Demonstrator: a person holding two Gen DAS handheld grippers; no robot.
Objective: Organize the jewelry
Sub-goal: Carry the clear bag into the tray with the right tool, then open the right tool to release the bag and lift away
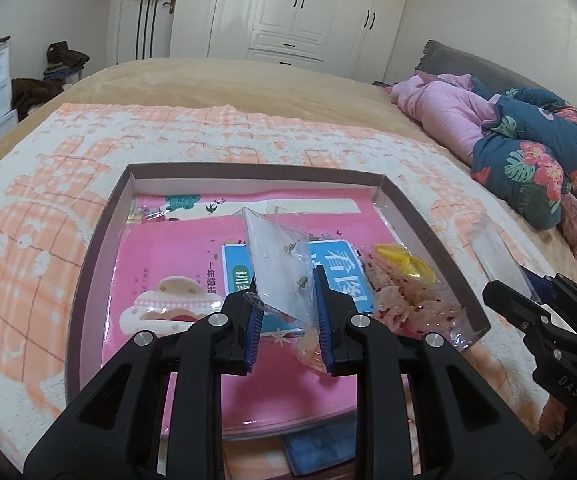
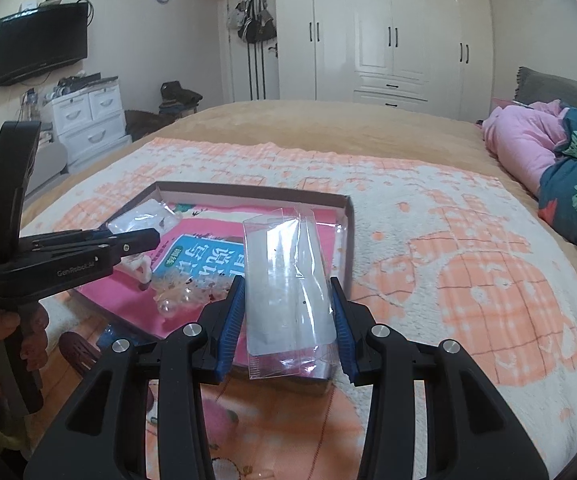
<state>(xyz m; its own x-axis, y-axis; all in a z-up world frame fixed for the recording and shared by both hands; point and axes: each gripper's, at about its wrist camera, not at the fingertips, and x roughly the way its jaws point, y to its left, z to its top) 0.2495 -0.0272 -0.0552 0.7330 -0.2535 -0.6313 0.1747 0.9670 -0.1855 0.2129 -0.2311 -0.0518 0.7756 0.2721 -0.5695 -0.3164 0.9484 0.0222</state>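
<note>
Bed towel point(image 1: 88, 152): both grippers point(image 1: 284, 300) point(image 2: 288, 312) pinching clear bags point(image 1: 276, 264) point(image 2: 284, 276); contents indistinct.

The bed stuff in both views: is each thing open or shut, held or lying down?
Left gripper: shut on a small clear bag.
Small clear bag: held, crumpled, above the box.
Right gripper: shut on a wide clear bag.
Wide clear bag: held upright, looks empty.
Box: open, no lid, lying on the blanket.
Pink book: shut, flat in the box.
Wardrobe doors: shut.
</note>
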